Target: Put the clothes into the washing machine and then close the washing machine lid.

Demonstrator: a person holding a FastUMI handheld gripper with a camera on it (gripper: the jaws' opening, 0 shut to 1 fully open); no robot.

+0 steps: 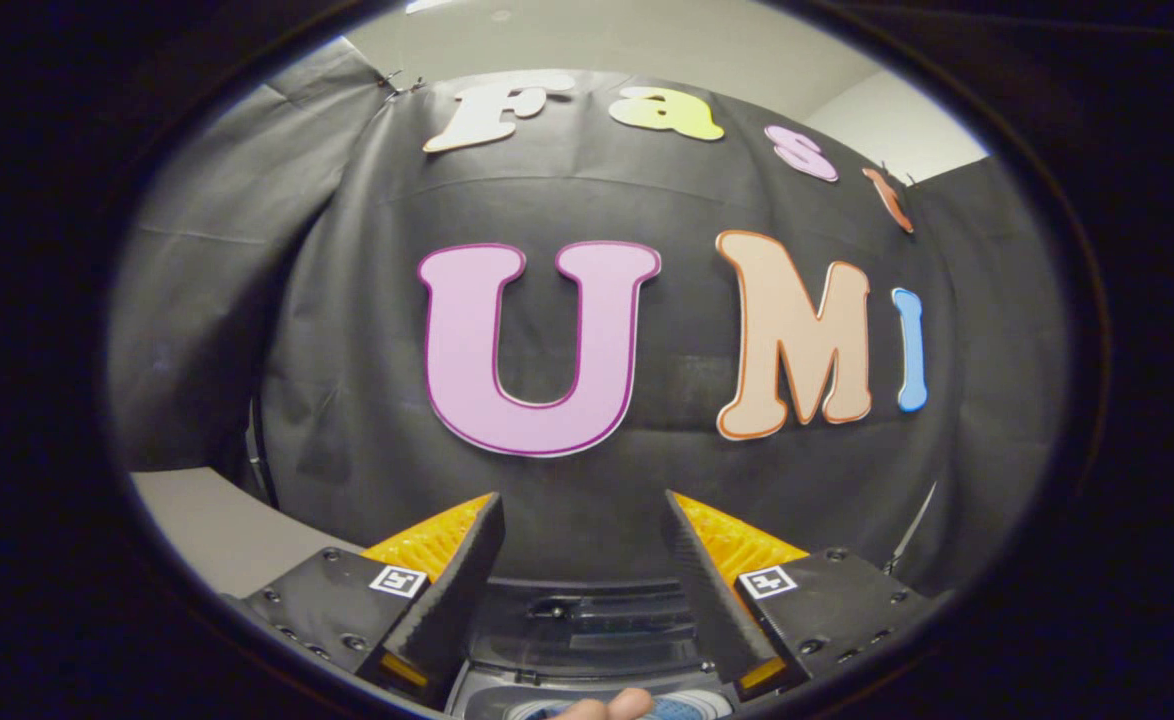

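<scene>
Nearest, a fingertip [615, 705] touches blue clothes [682, 706] under the gripper [581, 520], whose fingers stand spread and empty. Just beyond, the washing machine [587, 625] shows between them. Aimed this high, a grab could miss the cloth.

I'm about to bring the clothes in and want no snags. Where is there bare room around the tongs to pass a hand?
The tongs stand open with nothing between them; that gap, bordered by the two fingers and the black cloth wall beyond, is free. Below them it is crowded: the washing machine's dark top and a fingertip sit close under the fingers.
</scene>
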